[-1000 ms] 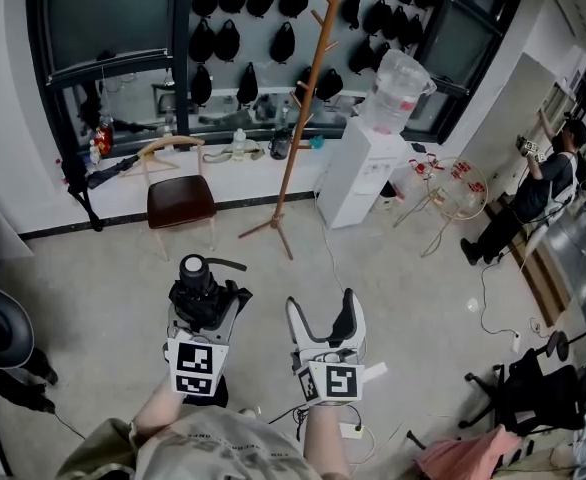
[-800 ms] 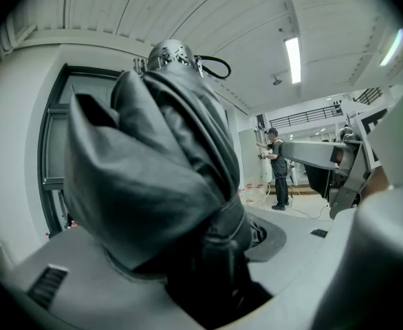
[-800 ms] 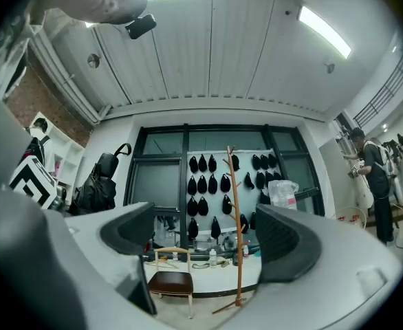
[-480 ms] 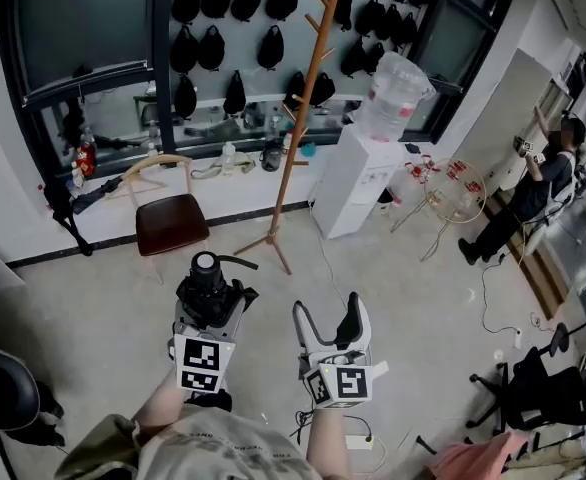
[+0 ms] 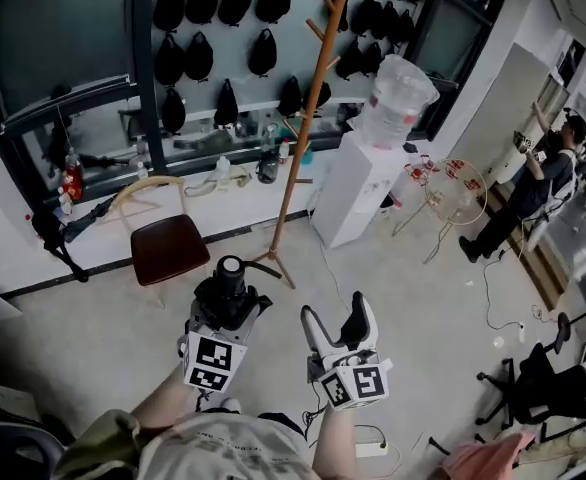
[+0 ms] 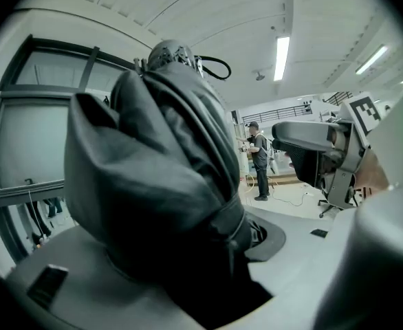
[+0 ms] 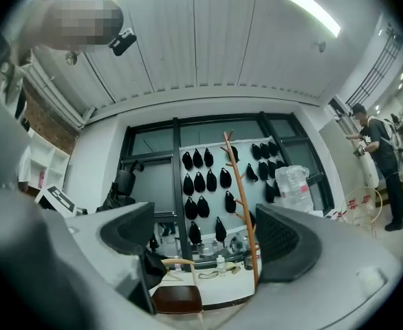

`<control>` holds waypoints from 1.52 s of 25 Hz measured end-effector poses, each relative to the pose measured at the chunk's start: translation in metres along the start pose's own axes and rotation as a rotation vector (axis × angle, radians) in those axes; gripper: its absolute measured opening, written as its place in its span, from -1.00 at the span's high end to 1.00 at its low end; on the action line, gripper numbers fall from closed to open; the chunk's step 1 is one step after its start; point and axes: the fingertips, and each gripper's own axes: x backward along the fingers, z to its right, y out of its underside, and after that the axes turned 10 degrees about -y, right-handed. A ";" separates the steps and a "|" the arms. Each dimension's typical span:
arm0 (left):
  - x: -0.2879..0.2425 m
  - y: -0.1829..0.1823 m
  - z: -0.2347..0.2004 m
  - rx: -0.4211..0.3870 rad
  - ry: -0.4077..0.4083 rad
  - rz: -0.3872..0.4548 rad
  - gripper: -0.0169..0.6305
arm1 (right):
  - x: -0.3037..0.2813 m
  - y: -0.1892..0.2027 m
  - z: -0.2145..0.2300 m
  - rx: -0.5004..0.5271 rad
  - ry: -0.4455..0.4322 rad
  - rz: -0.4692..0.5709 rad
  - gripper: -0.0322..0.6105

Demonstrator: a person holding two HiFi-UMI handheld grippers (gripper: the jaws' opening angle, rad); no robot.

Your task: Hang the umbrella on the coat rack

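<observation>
A folded black umbrella (image 5: 227, 290) stands end-on in my left gripper (image 5: 225, 303), its round cap pointing up at the head camera. In the left gripper view the umbrella (image 6: 153, 184) fills the space between the jaws of the left gripper (image 6: 212, 270), which is shut on it, and its wrist loop (image 6: 214, 65) sticks out at the top. My right gripper (image 5: 336, 316) is held beside it, open with nothing in it. The wooden coat rack (image 5: 298, 128) rises just ahead, its feet (image 5: 270, 263) close beyond the umbrella. In the right gripper view the rack (image 7: 241, 212) shows between the spread jaws of the right gripper (image 7: 205, 236).
A brown chair (image 5: 170, 248) stands left of the rack, a white water dispenser (image 5: 356, 183) right of it. Black bags (image 5: 223, 28) hang on the back wall. A person (image 5: 518, 193) stands far right near a wire stand (image 5: 455, 190). Cables and a power strip (image 5: 368, 448) lie by my feet.
Both grippers have moved forward together towards the coat rack, whose feet and the chair now lie nearer. The left gripper still holds the umbrella and the right one stays open.
</observation>
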 end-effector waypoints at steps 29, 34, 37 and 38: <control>-0.269 -0.053 0.075 -0.095 0.338 -0.004 0.08 | -0.227 0.042 0.108 -0.143 -0.939 -0.249 -0.50; -0.302 -0.048 0.078 -0.069 0.333 -0.039 0.08 | -0.243 0.060 0.128 -0.107 -0.999 -0.297 -0.44; -0.317 -0.043 0.070 -0.064 0.320 -0.055 0.08 | -0.254 0.073 0.134 -0.103 -1.011 -0.310 -0.28; -0.322 -0.042 0.067 -0.062 0.317 -0.061 0.08 | -0.259 0.076 0.136 -0.113 -1.016 -0.309 -0.13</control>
